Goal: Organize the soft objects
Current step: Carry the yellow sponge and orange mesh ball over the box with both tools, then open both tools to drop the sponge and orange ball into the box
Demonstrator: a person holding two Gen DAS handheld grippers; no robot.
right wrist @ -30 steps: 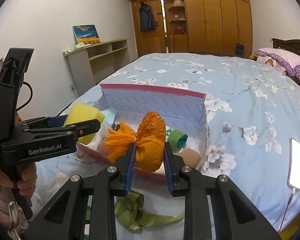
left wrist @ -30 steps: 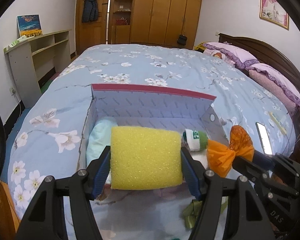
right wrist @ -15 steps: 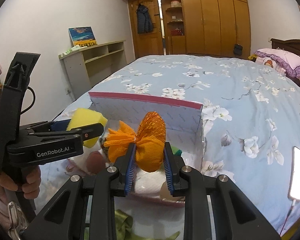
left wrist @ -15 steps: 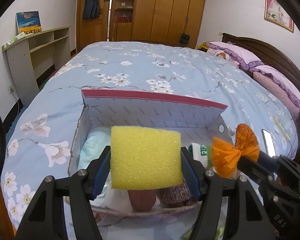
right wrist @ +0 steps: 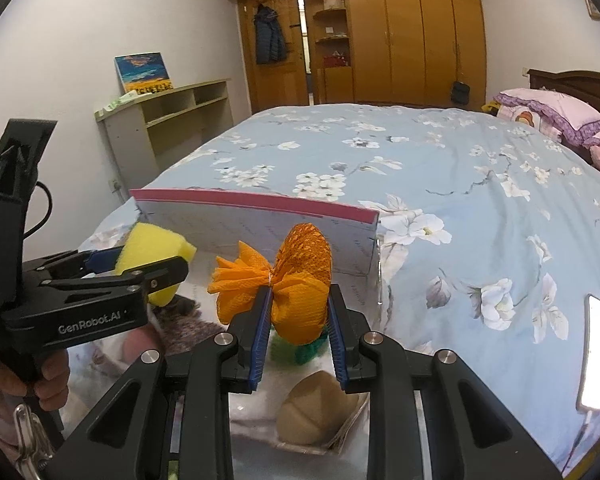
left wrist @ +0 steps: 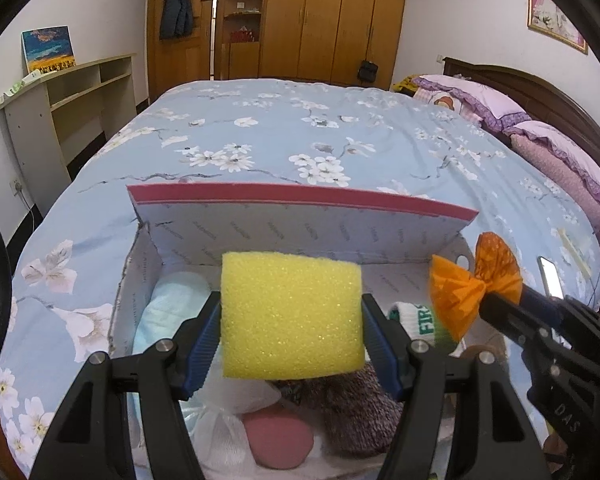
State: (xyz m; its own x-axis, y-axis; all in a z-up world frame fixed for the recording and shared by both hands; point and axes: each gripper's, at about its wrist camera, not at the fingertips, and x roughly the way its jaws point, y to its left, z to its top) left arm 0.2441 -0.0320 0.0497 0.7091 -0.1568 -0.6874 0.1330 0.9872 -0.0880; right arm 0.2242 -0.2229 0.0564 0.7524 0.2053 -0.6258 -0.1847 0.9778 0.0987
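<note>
My left gripper (left wrist: 292, 320) is shut on a yellow sponge block (left wrist: 292, 316), which hangs over the open white box (left wrist: 300, 228) with a pink-edged back wall. An orange mesh bundle (right wrist: 300, 296) tied like a bow sits squeezed between the pads of my right gripper (right wrist: 298, 312), also above the box (right wrist: 260, 220). In the left wrist view the orange bundle (left wrist: 476, 288) shows at the right. The sponge (right wrist: 152, 252) and left gripper (right wrist: 140, 268) appear at the left in the right wrist view. Inside the box lie a pale blue cloth (left wrist: 168, 304), a pink pad (left wrist: 278, 440), a knitted brown piece (left wrist: 352, 416) and a white-green sock (left wrist: 420, 320).
The box rests on a blue flowered bed cover (left wrist: 300, 140). A lit phone (right wrist: 594, 352) lies on the bed to the right. A tan round object (right wrist: 316, 412) sits in the box's near right corner. Pillows (left wrist: 540, 140), a shelf unit (left wrist: 60, 112) and wardrobes stand around.
Both grippers moved forward and slightly down over the box with their loads; the box's inside and its contents now fill more of each view. Neither grip changed.
</note>
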